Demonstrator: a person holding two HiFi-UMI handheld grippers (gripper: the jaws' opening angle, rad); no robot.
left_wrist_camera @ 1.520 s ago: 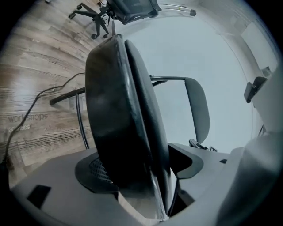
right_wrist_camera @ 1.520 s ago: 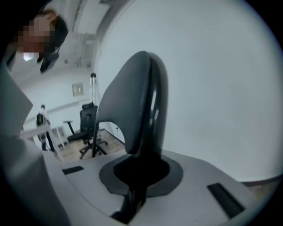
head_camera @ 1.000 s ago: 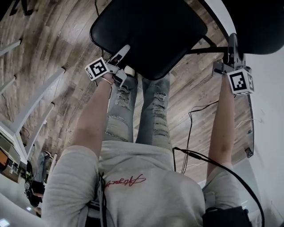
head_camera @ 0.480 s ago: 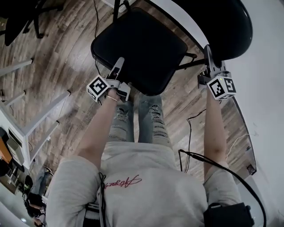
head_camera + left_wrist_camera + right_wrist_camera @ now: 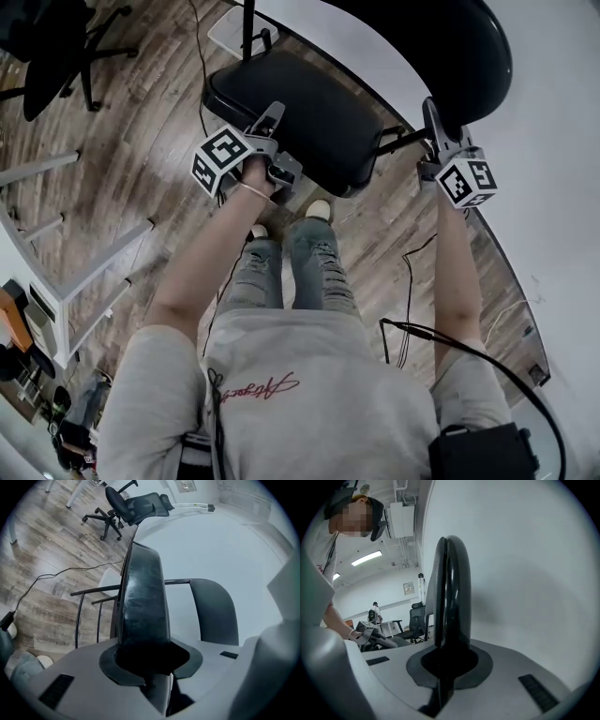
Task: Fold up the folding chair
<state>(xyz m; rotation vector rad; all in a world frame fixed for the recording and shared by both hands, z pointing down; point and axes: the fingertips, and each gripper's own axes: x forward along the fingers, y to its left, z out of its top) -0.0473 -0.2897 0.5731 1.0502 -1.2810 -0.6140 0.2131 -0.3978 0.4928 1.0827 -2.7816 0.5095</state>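
The black folding chair stands against a white wall. Its padded seat is tilted, front edge raised, and its curved backrest rises behind. My left gripper has the seat's front edge between its jaws; in the left gripper view the jaws are closing and the pads sit against the padding. My right gripper is shut on the backrest's side edge, which runs straight up out of the jaws. The chair's thin metal frame bars show beside the seat.
A black office chair stands on the wood floor at the far left. White table legs lie along the left side. Cables trail on the floor by the person's feet. The white wall closes off the right.
Both grippers have risen. The left one has carried the seat's front edge upward and toward the backrest, so the seat looks narrower and steeper, and its jaws have narrowed on the edge.
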